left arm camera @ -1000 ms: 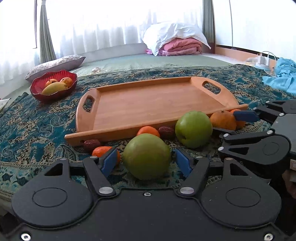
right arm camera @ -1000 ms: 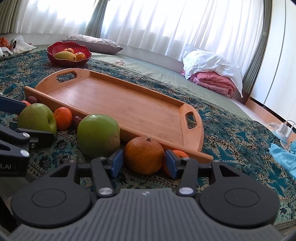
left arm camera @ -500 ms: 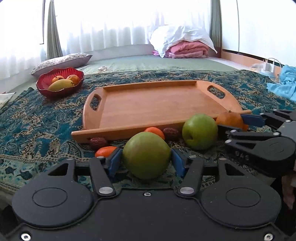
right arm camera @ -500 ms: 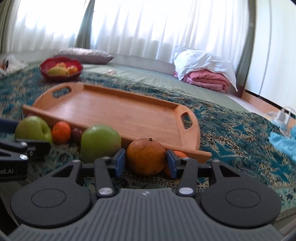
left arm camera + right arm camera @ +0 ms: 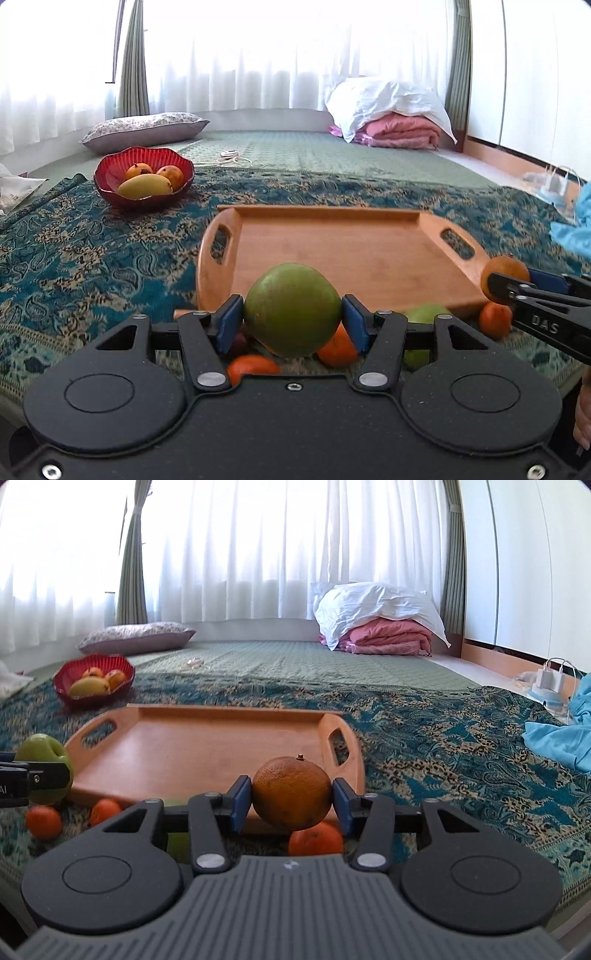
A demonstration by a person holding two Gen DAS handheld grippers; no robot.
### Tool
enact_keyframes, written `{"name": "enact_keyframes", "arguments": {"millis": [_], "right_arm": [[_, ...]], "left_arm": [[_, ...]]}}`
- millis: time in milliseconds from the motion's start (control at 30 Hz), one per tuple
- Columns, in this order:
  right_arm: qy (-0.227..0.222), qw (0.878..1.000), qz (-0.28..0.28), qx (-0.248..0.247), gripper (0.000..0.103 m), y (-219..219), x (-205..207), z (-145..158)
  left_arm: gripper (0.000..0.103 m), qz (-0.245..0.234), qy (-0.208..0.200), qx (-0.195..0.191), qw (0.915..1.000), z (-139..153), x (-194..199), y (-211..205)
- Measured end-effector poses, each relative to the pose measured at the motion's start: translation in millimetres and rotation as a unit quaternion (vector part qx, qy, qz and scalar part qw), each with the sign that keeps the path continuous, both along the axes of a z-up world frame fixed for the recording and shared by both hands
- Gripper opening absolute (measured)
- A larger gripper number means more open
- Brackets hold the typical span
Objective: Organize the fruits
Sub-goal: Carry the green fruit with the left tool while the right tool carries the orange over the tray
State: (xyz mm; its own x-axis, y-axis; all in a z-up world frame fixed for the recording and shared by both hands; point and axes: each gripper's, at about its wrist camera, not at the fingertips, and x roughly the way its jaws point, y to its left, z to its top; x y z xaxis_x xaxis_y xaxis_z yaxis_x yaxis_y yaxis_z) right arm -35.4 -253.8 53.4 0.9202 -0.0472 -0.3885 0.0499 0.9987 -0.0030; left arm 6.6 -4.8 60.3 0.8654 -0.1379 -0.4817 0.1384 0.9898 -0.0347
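My left gripper (image 5: 291,317) is shut on a green apple (image 5: 291,308) and holds it raised just in front of the wooden tray (image 5: 332,254). My right gripper (image 5: 292,797) is shut on a large orange (image 5: 291,794), lifted near the tray's (image 5: 192,753) right handle. In the left wrist view the right gripper with its orange (image 5: 504,271) shows at the right. In the right wrist view the left gripper's apple (image 5: 44,757) shows at the left. A second green apple (image 5: 424,317) and small tangerines (image 5: 495,319) (image 5: 316,840) lie on the cloth below.
A red bowl (image 5: 144,181) with a mango and other fruit stands on the patterned cloth left of the tray. A grey pillow (image 5: 144,127) and folded bedding (image 5: 391,122) lie behind. A blue cloth (image 5: 557,734) and a charger (image 5: 550,681) are at the right.
Both grippers closed on their fruits and lifted them off the cloth; the tray now sits lower behind them, and the loose fruits lie beneath.
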Motion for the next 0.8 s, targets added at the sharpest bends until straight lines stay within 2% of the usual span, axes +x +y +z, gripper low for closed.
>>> {"name": "enact_keyframes", "arguments": {"millis": [167, 367, 800], "right_arm": [[0.012, 0.999, 0.002, 0.032, 0.052, -9.6, 21.7, 4.6], [0.032, 0.996, 0.002, 0.082, 0.052, -23.1, 51.7, 5.6], [0.076, 0.993, 0.002, 0.085, 0.052, -21.1, 91.2, -7.1]], "left_arm": [[0.056, -0.004, 0.003, -0.028, 0.9996, 10.0, 24.2, 9.5], [0.056, 0.001, 0.001, -0.027, 0.9996, 15.6, 52.6, 10.8], [0.056, 0.021, 0.043, -0.031, 0.9984, 2.8, 103.7, 12.2]]}}
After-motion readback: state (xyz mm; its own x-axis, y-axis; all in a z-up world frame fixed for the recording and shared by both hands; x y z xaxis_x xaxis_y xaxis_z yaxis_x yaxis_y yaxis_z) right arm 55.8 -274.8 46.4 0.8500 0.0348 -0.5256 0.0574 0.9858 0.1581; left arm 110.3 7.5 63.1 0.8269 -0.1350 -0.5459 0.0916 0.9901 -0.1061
